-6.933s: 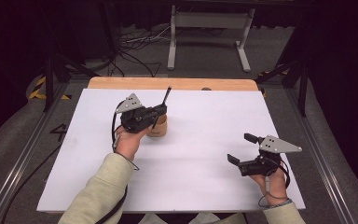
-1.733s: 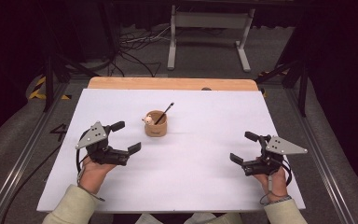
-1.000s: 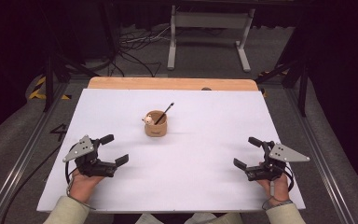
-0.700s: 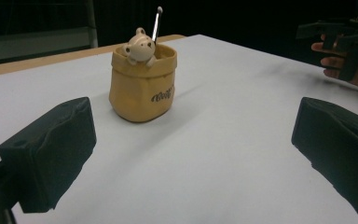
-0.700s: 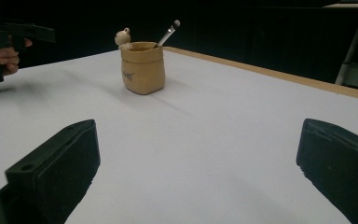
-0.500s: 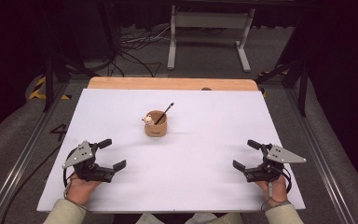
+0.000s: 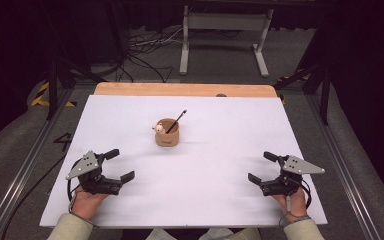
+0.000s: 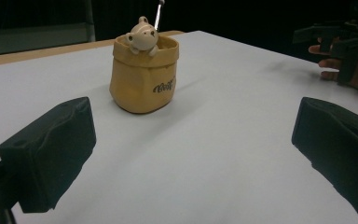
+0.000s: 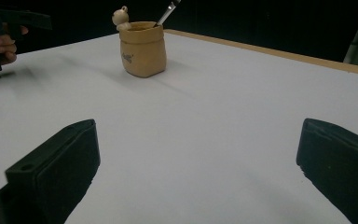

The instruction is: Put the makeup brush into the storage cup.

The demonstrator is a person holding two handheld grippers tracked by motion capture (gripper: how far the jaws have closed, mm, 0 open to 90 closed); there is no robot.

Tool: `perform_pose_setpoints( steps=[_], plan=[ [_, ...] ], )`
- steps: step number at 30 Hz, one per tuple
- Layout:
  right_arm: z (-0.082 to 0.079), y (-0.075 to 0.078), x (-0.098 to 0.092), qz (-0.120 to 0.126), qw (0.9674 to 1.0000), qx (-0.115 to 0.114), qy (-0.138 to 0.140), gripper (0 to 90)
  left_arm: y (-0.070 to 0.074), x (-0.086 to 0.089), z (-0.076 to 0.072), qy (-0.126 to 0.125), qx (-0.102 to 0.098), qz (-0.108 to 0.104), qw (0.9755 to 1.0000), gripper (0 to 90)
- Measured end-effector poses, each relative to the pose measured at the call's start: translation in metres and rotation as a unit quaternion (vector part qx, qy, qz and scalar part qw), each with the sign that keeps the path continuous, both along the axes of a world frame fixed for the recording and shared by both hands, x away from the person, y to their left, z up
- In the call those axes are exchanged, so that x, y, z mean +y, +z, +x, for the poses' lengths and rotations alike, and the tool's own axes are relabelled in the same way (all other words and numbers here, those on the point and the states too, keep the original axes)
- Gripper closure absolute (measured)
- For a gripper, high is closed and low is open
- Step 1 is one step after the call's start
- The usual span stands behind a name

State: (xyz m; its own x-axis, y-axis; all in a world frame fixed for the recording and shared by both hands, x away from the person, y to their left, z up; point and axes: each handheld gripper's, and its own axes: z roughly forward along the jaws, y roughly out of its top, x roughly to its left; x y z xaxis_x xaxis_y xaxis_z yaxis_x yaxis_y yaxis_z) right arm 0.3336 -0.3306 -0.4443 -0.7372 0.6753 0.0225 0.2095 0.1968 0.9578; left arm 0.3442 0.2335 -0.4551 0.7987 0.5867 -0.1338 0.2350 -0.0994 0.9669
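The tan pot (image 7: pixel 168 133) stands upright a little above and left of the centre of the high view, on the white table sheet (image 7: pixel 230 150). A small bear figure (image 7: pixel 158 127) peeks over its rim, and a thin dark pen-like stick (image 7: pixel 178 119) leans out toward the upper right. Nothing touches the pot. Judged from how things lie, the work looks finished or close to it: the stick sits inside the pot, the pot stands squarely, and both tools rest well apart from it.

The left gripper (image 7: pixel 114 165) lies at the lower left of the high view, jaws spread wide with nothing between them; its own view shows the 2 black pads far apart and the pot (image 8: pixel 144 77) ahead between them. The right gripper (image 7: pixel 263 166) lies at the lower right, likewise spread and empty, with the pot (image 9: pixel 142 48) far off at the upper left of its view.

Open room is generous: bare sheet surrounds the pot on every side. The wooden board edge (image 7: pixel 185 90) runs along the top of the sheet, well behind the pot. Both hands sit near the sheet's lower edge, each near a bottom corner.
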Motion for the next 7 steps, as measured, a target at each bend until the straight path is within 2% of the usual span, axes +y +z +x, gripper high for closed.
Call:
perform_pose_setpoints(
  steps=[7],
  plan=[
    [-0.0008,0.0007,-0.0004,0.004,1.0000,-0.007,-0.002,0.0,-0.0002,0.0007,0.0005,0.002,0.002,-0.003,1.0000,0.4]
  ],
)
